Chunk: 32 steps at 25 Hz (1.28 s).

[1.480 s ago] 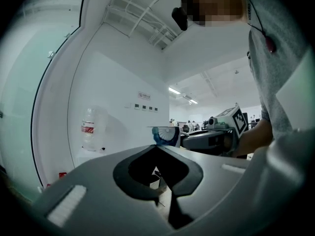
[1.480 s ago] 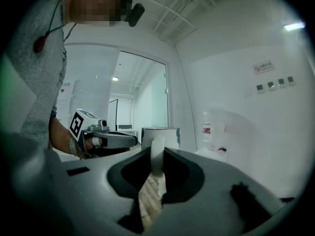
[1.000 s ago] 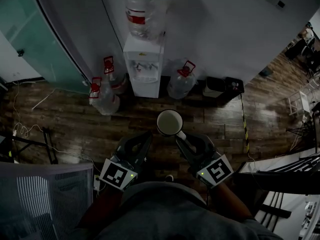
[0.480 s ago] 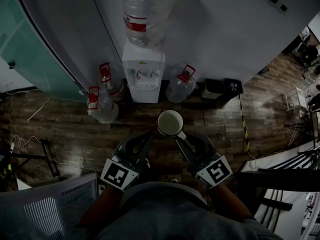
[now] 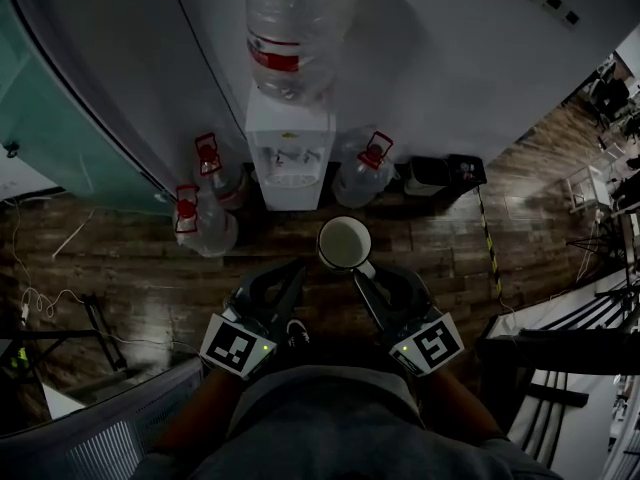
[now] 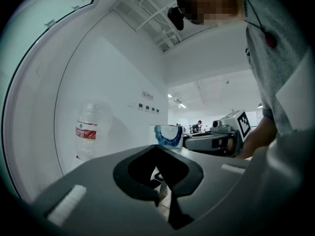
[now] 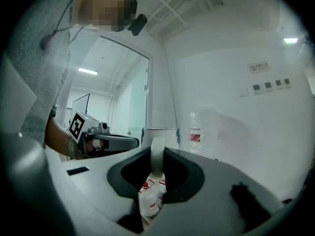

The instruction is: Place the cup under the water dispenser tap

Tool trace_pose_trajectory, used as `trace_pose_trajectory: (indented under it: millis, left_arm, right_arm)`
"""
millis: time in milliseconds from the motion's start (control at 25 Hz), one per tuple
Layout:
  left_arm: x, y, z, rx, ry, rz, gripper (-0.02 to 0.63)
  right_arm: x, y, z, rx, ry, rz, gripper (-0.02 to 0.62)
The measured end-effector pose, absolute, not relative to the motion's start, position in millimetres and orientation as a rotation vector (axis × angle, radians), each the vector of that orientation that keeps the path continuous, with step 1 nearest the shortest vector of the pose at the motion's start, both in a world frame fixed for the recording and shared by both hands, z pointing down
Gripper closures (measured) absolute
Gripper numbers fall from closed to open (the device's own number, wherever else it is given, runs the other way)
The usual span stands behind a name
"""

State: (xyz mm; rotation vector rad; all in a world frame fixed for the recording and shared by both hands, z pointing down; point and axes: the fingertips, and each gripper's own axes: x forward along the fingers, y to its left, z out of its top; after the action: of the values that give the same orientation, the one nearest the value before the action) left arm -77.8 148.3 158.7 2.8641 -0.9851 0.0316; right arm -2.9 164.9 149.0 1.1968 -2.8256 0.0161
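**A:** Dark wood-plank floor (image 5: 110,268) runs up to a plain white wall (image 5: 450,58). The water dispenser (image 5: 288,183) stands against it, a boxy white cabinet with a clear ribbed bottle (image 5: 297,23) upended on top. Where's the cup?

**B:** The cup (image 5: 345,243) is in the air on the near side of the dispenser, a little to its right, mouth up and not yet under the tap (image 5: 290,156). The right gripper (image 5: 368,278) has its jaws clamped on the handle (image 7: 157,154), a white strip between them. I'd judge that grip leaves the round body free to slide in under the tap.

**A:** And the left gripper (image 5: 290,276)?

**B:** Jaws together on nothing, held level beside the other, apparently idle.

**A:** What's the cup made of?

**B:** It looks like smooth glazed white ware with a blue pattern on one side. Clear plastic jugs (image 5: 205,213) with red handles flank the dispenser.
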Motion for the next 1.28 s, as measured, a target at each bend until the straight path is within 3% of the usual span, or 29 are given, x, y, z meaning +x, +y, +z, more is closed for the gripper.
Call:
trace_pose_trajectory:
  millis: [440, 1280]
  left_arm:
    - [-72, 99, 171, 2.848, -1.020, 0.029, 0.598]
    - [-11, -81, 235, 2.641, -1.374, 0.089, 0.600]
  right_arm:
    - [5, 117, 160, 1.183, -2.830, 0.021, 0.532]
    - [67, -81, 226, 0.868, -2.939, -0.033, 0.532]
